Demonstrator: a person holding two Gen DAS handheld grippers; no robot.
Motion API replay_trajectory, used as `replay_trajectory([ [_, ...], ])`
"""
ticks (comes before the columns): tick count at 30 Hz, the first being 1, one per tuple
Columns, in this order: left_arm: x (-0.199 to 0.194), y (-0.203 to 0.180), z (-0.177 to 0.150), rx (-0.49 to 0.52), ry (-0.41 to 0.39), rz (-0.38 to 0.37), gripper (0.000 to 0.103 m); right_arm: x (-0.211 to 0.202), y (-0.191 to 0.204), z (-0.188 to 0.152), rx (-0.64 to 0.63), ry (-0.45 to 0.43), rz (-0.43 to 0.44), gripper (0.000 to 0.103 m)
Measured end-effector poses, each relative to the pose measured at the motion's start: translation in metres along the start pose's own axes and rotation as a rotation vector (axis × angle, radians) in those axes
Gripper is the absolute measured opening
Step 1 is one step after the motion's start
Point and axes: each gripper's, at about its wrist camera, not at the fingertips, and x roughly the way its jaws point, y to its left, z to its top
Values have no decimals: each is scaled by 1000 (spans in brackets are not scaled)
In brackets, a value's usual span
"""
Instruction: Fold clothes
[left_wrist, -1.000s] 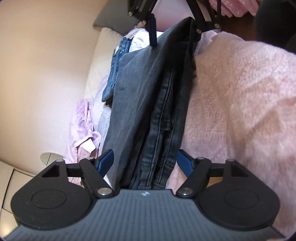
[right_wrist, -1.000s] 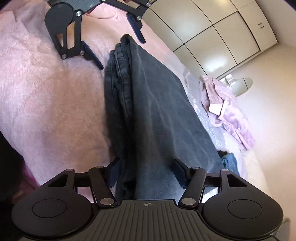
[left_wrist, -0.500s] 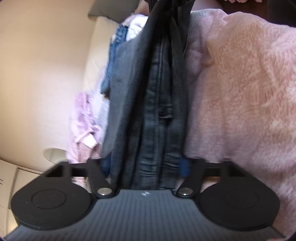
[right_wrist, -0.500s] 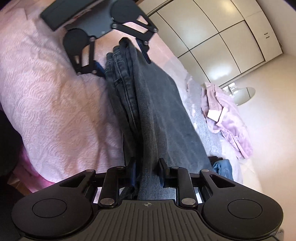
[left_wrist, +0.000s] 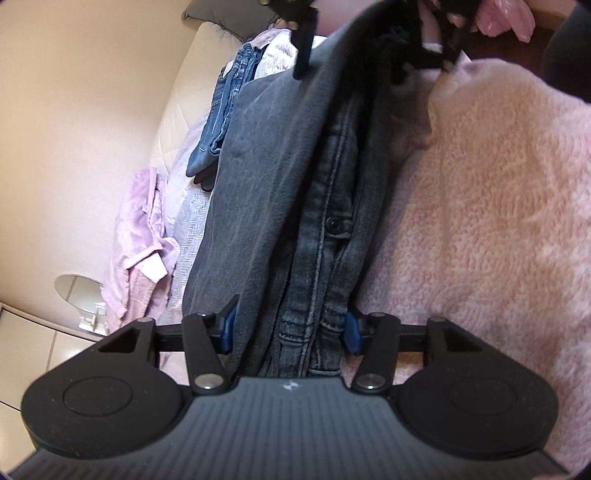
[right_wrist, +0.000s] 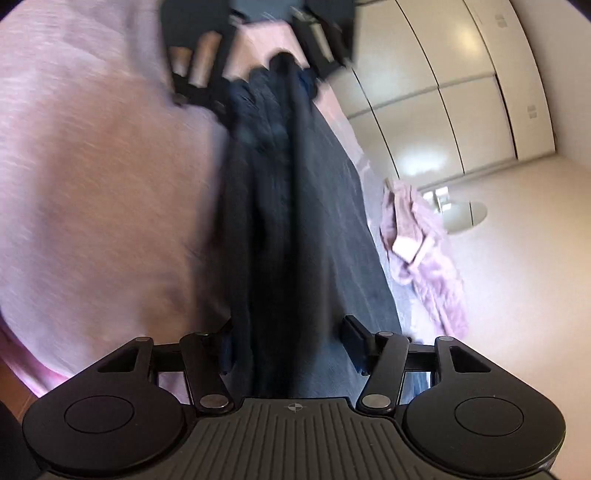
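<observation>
left gripper (left_wrist: 290, 328): blue pads pressed on both sides of the folded dark jeans (left_wrist: 280, 192)
underneath: pink blanket (left_wrist: 480, 221)

A bed with a fluffy pink blanket (left_wrist: 480, 206) stands by a bare cream wall (left_wrist: 81, 110). Glossy white wardrobe doors (right_wrist: 461, 96) reflect daylight; a round mirror (right_wrist: 463, 216), seemingly, sits below them.

Faded grey denim jeans (left_wrist: 258, 184), fluffy pink fleece blanket (left_wrist: 480, 221), matt black plastic tool (left_wrist: 288, 328), glossy wardrobe doors (right_wrist: 461, 110)
</observation>
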Motion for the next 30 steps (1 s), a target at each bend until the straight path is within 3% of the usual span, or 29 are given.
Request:
replay_trajectory([
  [6, 1, -6, 3, 47, 21, 13, 61, 3, -16, -8, 51, 4, 37, 42],
  [15, 7, 2, 10, 54, 79, -31, 55, 6, -30, -3, 87, 12, 73, 41],
  [30, 16, 6, 7, 43, 85, -47, 54, 0, -23, -4, 109, 14, 87, 41],
])
